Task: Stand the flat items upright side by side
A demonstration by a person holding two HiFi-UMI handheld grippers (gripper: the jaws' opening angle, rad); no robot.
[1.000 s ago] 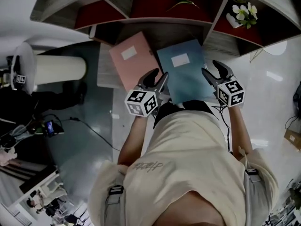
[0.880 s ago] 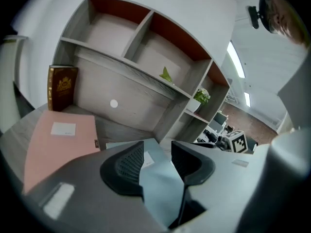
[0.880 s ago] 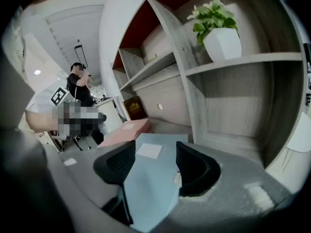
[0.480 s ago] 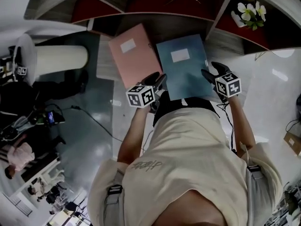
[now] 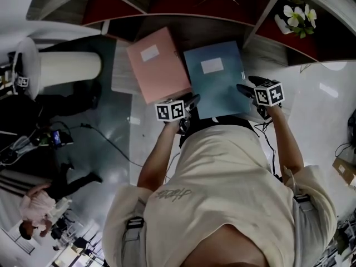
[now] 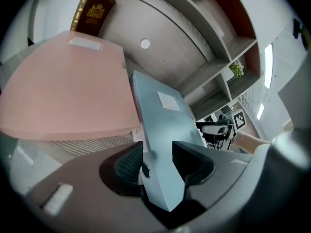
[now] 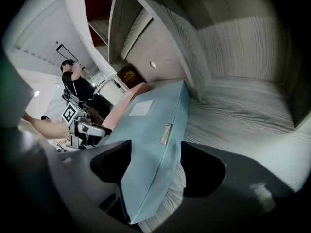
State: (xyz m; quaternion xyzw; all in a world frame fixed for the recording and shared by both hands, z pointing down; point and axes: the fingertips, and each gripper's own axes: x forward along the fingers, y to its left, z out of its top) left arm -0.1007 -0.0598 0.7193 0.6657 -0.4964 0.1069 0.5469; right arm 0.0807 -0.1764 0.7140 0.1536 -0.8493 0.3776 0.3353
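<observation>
Left tongs [image 6: 156, 150], seemingly tight, astride folder [image 6: 164, 113]

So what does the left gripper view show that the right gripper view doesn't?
Only the left gripper view: the pink folder's whole cover, flowers on a shelf, and the right gripper, whose jaws have just been opening around the blue folder. Only the right gripper view: the left gripper, a person behind it, and the blue folder's metal clip. Both: the two folders and the dark red booklet.
</observation>
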